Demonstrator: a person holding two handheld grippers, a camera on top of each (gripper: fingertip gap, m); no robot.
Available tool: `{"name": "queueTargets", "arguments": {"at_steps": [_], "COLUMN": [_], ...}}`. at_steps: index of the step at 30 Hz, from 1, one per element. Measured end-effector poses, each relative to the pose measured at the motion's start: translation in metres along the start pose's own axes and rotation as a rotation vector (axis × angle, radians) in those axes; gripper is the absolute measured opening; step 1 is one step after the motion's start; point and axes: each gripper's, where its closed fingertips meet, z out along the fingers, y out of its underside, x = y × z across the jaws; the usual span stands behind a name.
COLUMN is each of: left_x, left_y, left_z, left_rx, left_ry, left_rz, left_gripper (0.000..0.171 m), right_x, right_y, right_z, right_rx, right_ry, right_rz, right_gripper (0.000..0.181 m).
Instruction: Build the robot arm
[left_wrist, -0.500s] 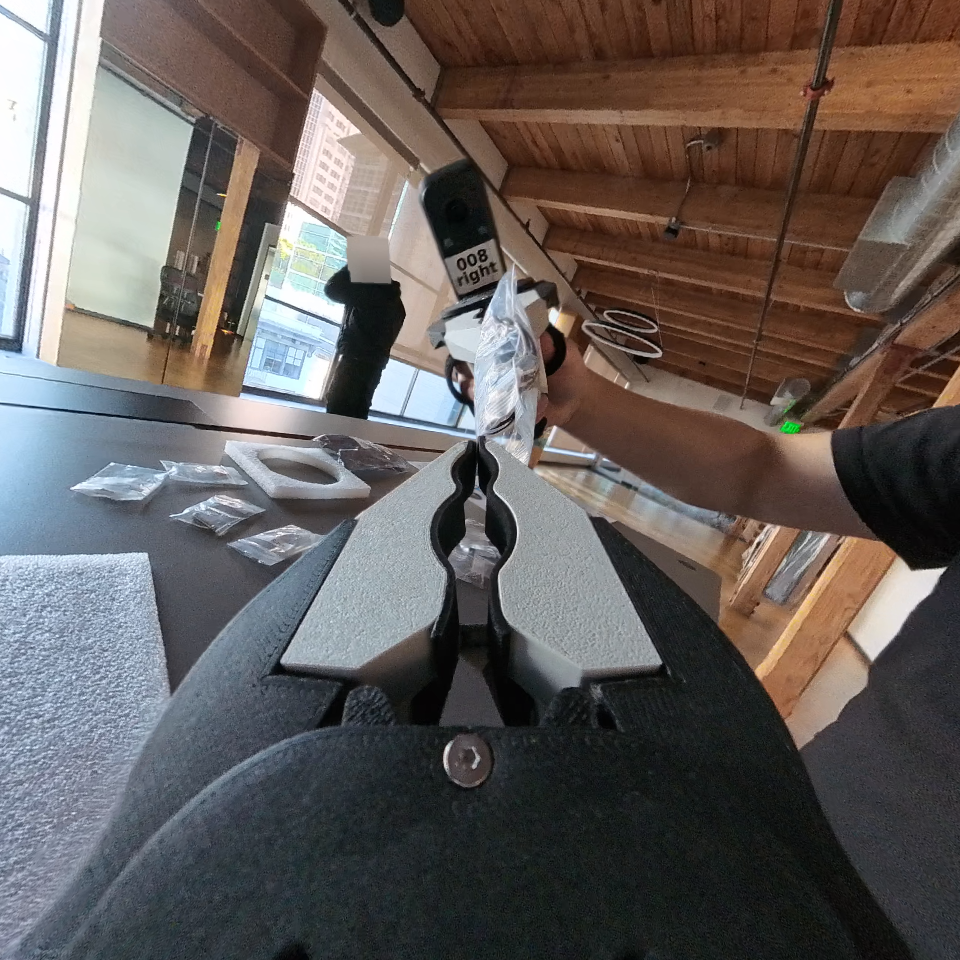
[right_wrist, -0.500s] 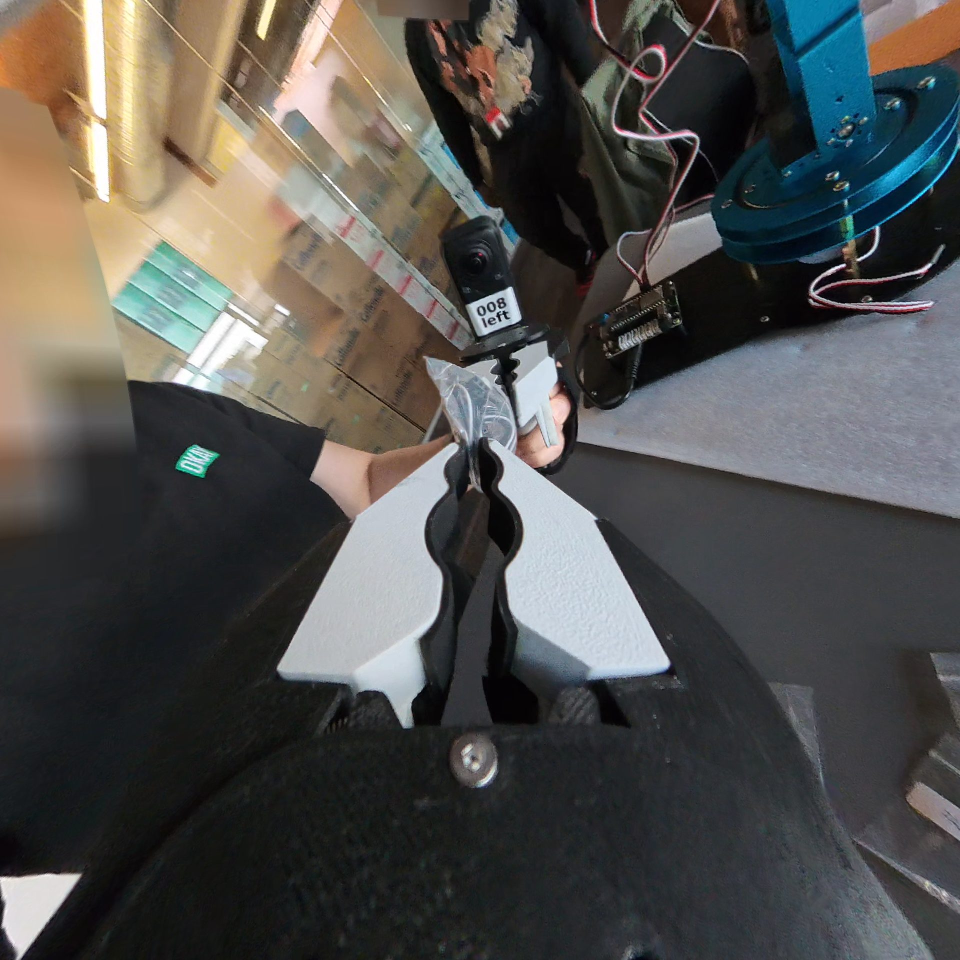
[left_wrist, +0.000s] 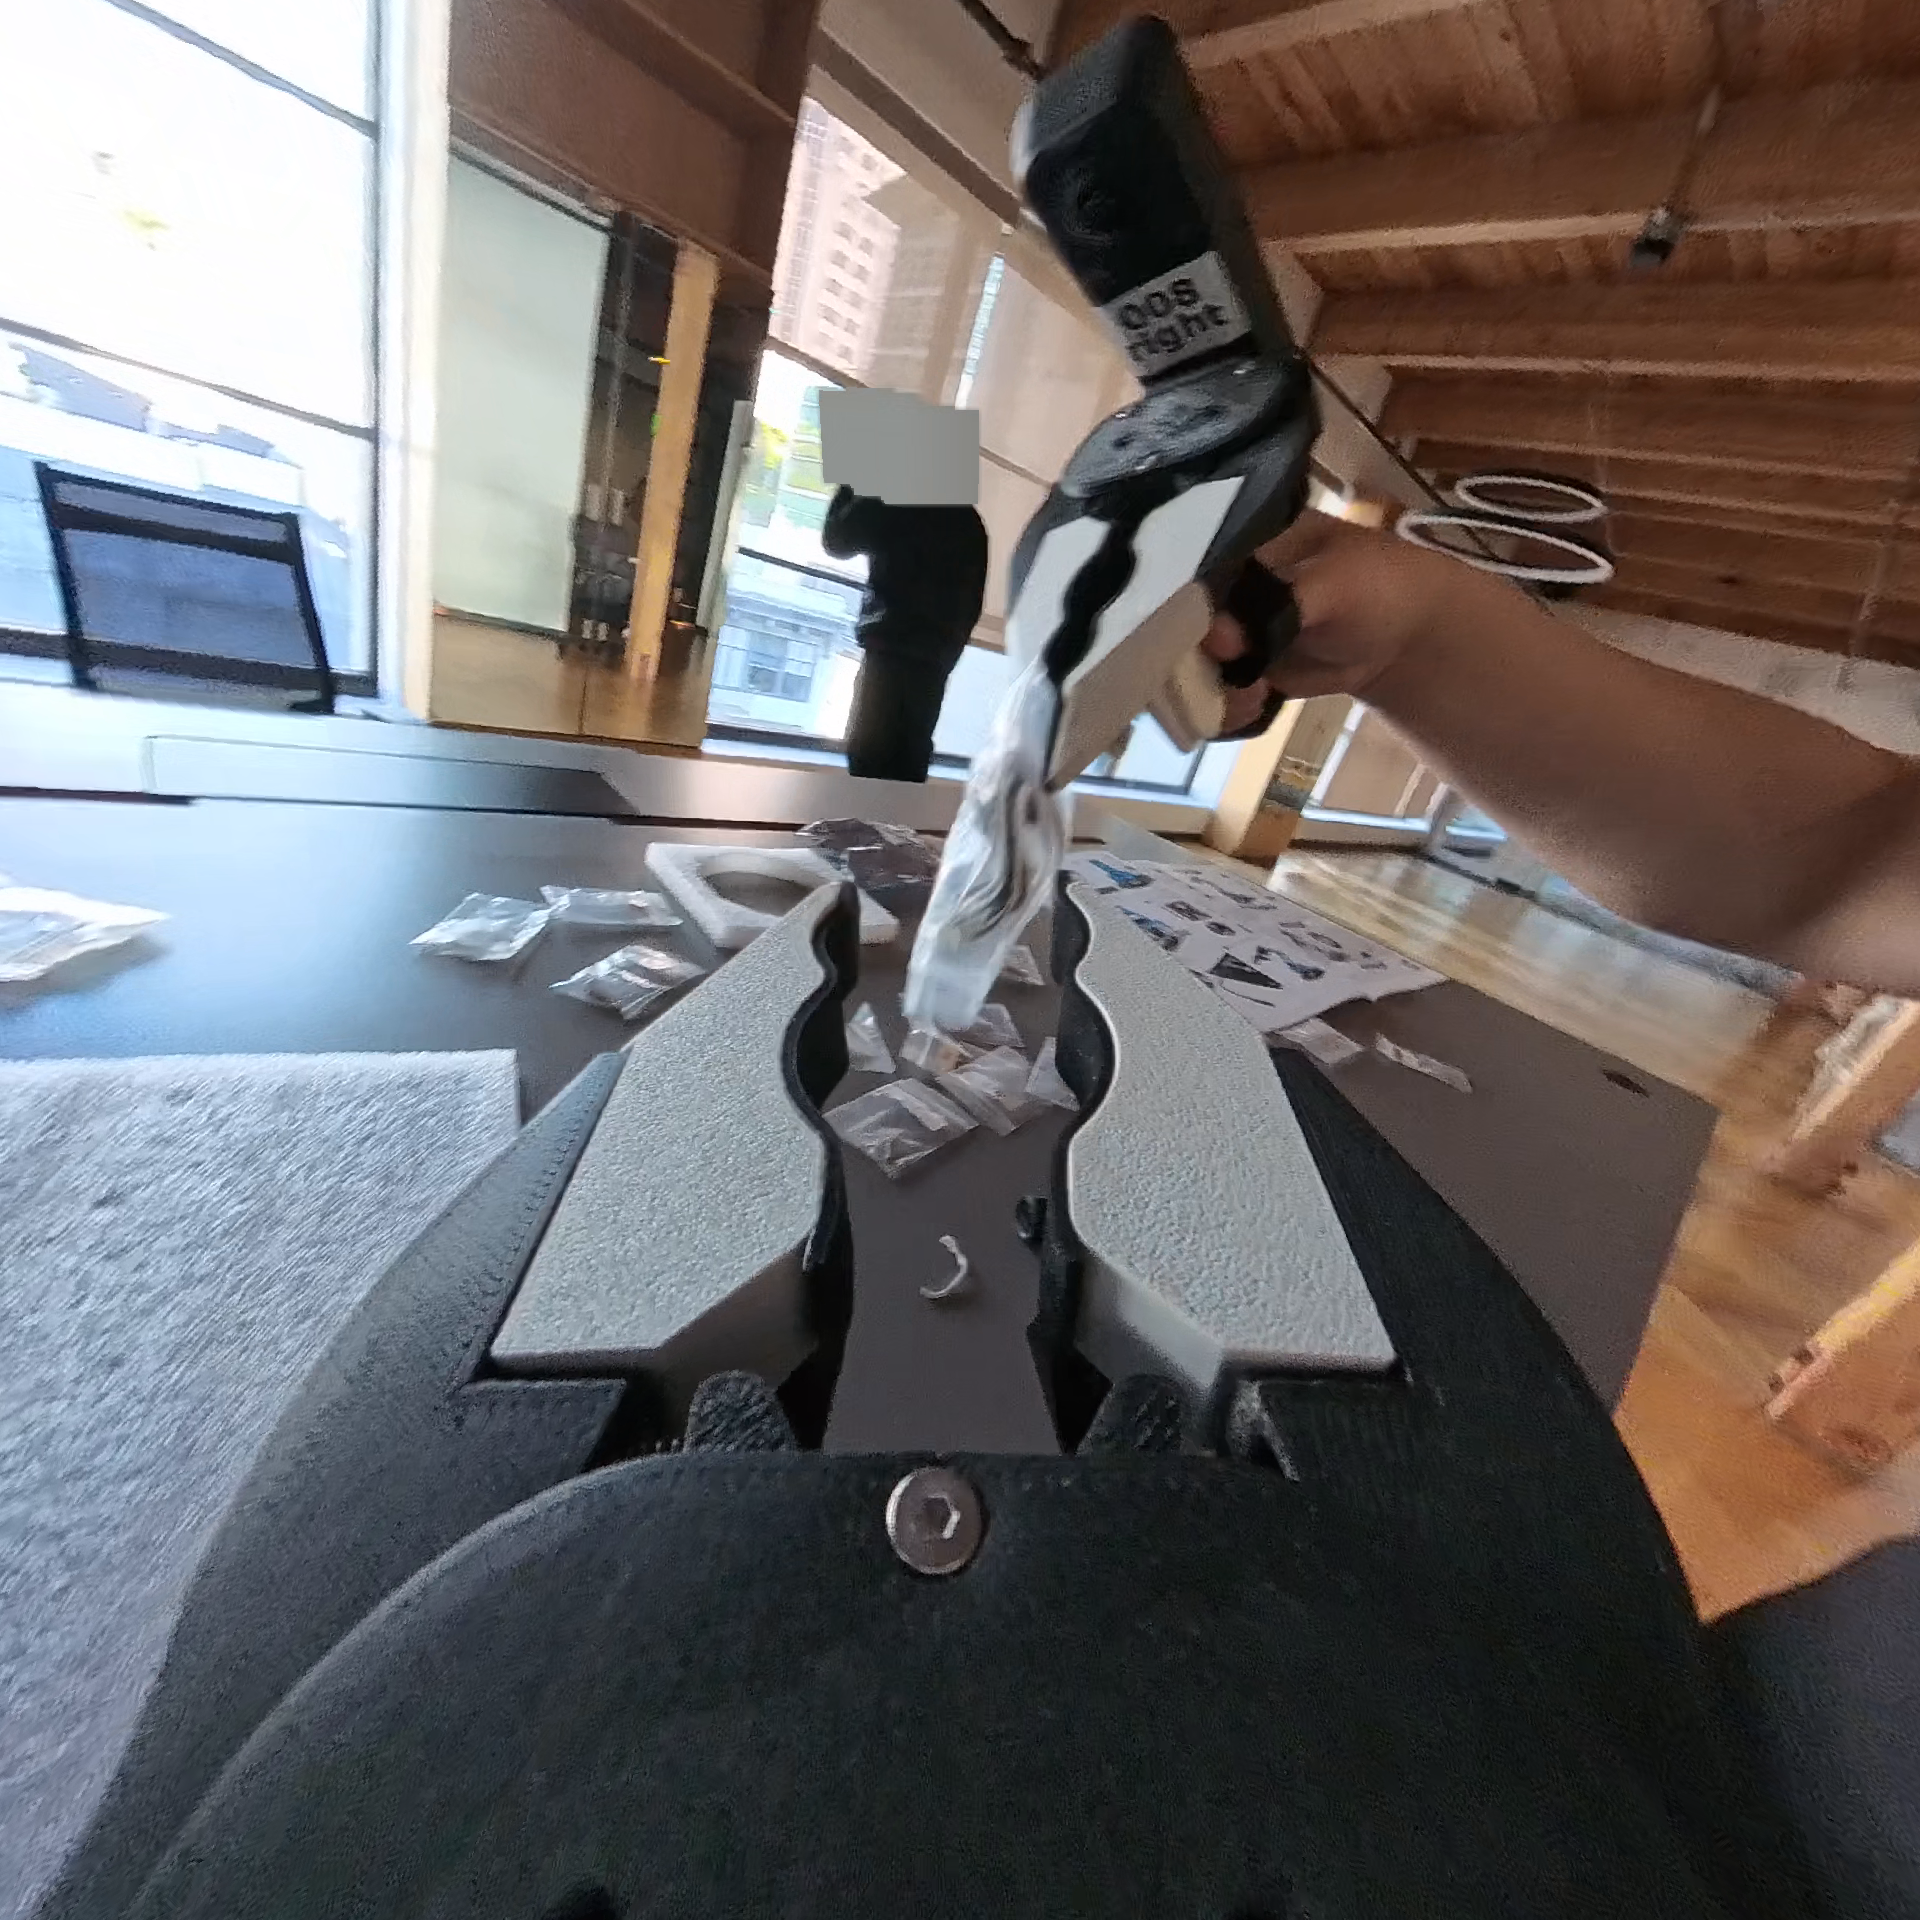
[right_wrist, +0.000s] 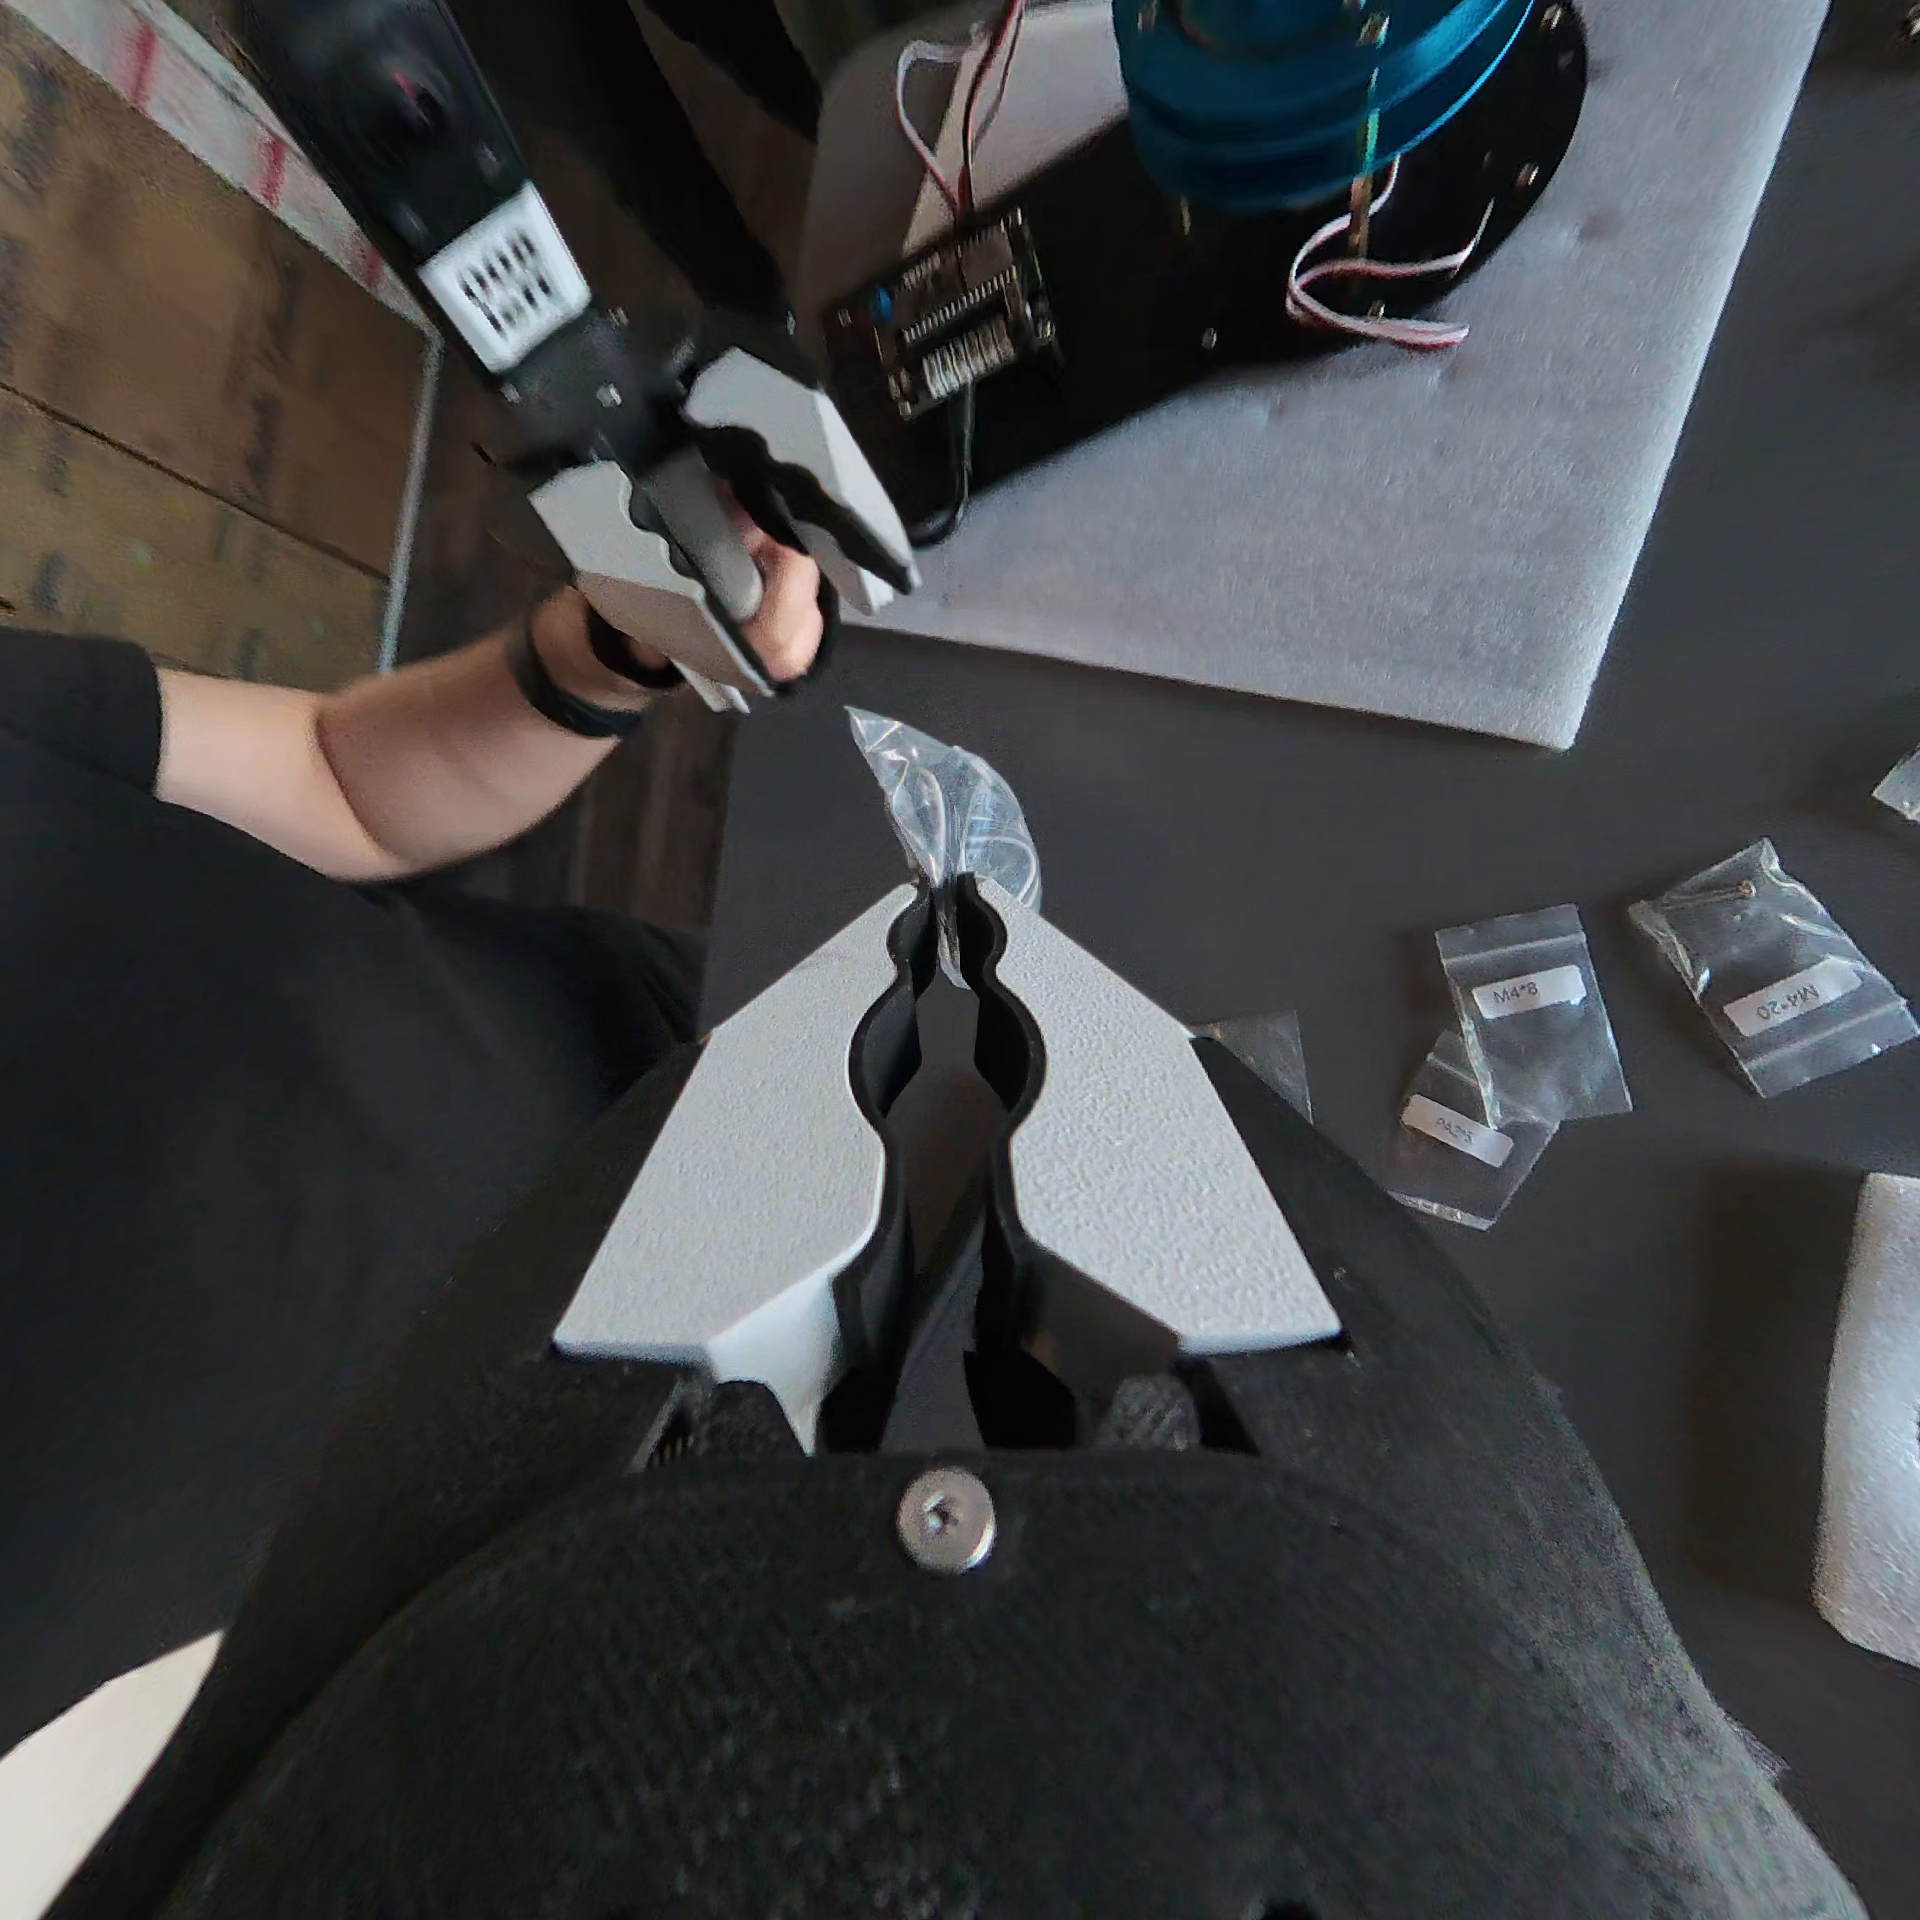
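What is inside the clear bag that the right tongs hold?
The clear bag, pinched by the right tongs, holds curled dark and pale strands, maybe wires or rings. Crumpled plastic glare hides what exactly; its pinched end is covered.

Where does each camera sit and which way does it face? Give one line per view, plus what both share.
Left wrist view: sits behind the open left gripper, facing across the dark table toward windows; a forearm shows.
Right wrist view: sits behind the right gripper, facing down at the table and foam sheet; an arm and black shirt show.
Shared: the clear plastic bag, pinched by the right gripper.
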Motion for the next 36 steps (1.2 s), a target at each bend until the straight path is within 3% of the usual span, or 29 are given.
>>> {"name": "queueTargets", "arguments": {"at_steps": [8, 10, 16, 19, 24, 27, 30, 33, 36], "left_x": [0.017, 0.012, 0.014, 0.006, 0.011, 0.006, 0.005, 0.006, 0.007], "left_y": [0.010, 0.018, 0.028, 0.031, 0.033, 0.031, 0.030, 0.021, 0.017], "left_z": [0.026, 0.029, 0.030, 0.026, 0.026, 0.024, 0.022, 0.022, 0.020], "left_rx": [-0.140, -0.180, -0.223, -0.222, -0.236, -0.220, -0.201, -0.142, -0.104], "left_ry": [0.143, 0.120, 0.116, 0.079, 0.104, 0.076, 0.091, 0.104, 0.128], "left_rz": [-0.017, 0.004, -0.046, -0.056, -0.056, -0.051, -0.081, -0.099, -0.140], "left_gripper": [0.020, 0.000, 0.000, 0.000, 0.000, 0.000, 0.000, 0.000, 0.000], "right_x": [-0.012, -0.011, 0.005, -0.014, 0.004, -0.020, 0.001, -0.006, -0.006], "right_y": [0.007, 0.011, 0.012, 0.018, 0.011, 0.015, 0.013, 0.006, -0.002], "right_z": [0.025, 0.028, 0.039, 0.043, 0.044, 0.046, 0.047, 0.044, 0.040], "right_rx": [-0.086, -0.117, -0.073, -0.081, -0.020, -0.034, -0.020, 0.044, 0.135], "right_ry": [-0.001, 0.003, 0.022, -0.058, 0.003, -0.104, -0.012, -0.075, -0.117], "right_rz": [-0.066, -0.079, 0.021, -0.065, 0.016, -0.065, -0.024, -0.052, -0.039], "right_gripper": [0.001, 0.002, 0.002, 0.002, 0.000, 0.000, 0.000, 0.001, 0.014]}}
